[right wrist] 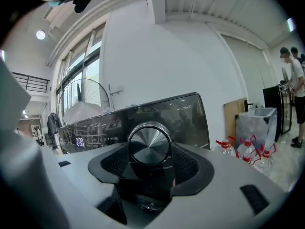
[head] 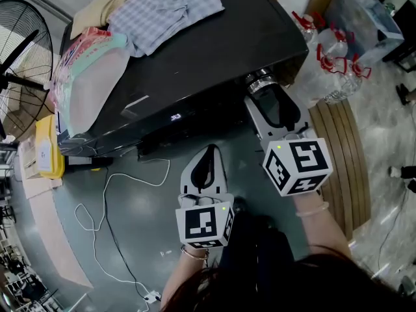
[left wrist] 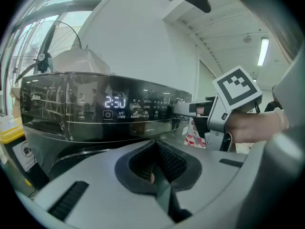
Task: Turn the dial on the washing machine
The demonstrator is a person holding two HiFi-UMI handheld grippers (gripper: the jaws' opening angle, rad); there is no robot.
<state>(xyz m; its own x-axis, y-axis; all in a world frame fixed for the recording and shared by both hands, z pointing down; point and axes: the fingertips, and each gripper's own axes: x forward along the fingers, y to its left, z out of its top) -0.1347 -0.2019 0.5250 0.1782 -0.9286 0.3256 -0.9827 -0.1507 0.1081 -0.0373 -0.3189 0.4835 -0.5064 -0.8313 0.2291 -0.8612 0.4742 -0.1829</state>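
The black washing machine (head: 195, 57) stands below me with its lit control panel (left wrist: 95, 111) facing my grippers. Its round metal dial (head: 258, 78) sits at the panel's right end. My right gripper (head: 262, 88) reaches up to it, and the dial (right wrist: 150, 144) fills the gap between the two jaws, with the pads against its sides. From the left gripper view, the right gripper (left wrist: 190, 109) is seen from the side, holding the dial (left wrist: 179, 104). My left gripper (head: 209, 151) hangs lower, in front of the machine, shut and empty, its jaws (left wrist: 155, 175) meeting at the tips.
Folded clothes (head: 162, 8) and a plastic bag (head: 91, 77) lie on the machine's top. A fan (head: 19, 51) stands at the left and several water bottles (head: 338, 64) at the right. A white cable (head: 110, 200) trails over the floor. People (right wrist: 295, 94) stand far off at the right.
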